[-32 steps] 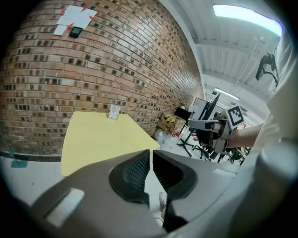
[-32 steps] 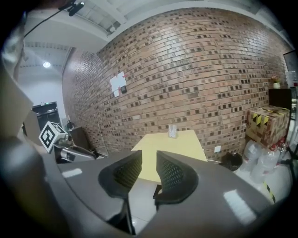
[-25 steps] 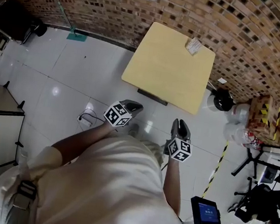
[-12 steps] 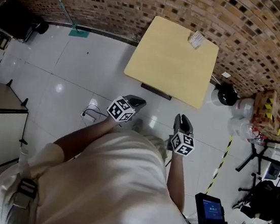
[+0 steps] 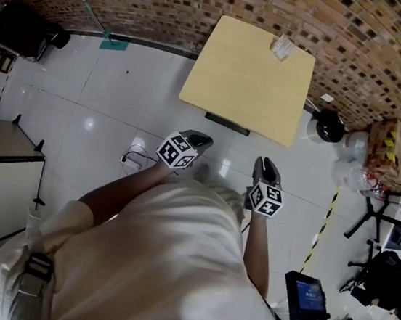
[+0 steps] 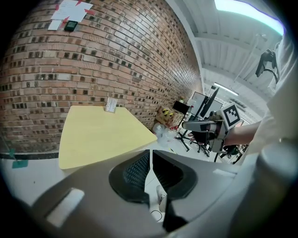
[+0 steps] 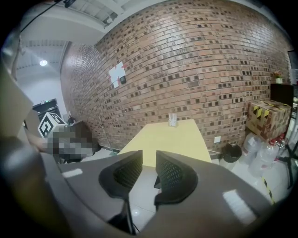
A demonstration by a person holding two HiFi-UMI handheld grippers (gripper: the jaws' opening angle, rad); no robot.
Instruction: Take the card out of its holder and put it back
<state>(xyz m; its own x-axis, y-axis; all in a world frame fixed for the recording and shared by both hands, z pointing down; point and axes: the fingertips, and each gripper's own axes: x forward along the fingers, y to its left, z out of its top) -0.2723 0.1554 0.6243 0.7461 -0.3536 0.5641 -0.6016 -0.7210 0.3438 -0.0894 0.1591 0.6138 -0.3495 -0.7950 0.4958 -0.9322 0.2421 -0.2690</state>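
**Card untouched at the far corner**

The small white card stands in its upright holder on the square yellow table, well apart from both grippers. Left gripper: jaws a slit apart, empty. Right gripper: wider gap, just narrowing, empty. A stretched reach could topple the holder. Since earlier, only the view shifts.

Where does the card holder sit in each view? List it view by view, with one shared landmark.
Head view: card holder near the top, at the far right corner of the yellow table.
Left gripper view: card holder left of centre, at the table's far edge.
Right gripper view: card holder near centre, on the table's far end.
Shared landmark: the yellow table.
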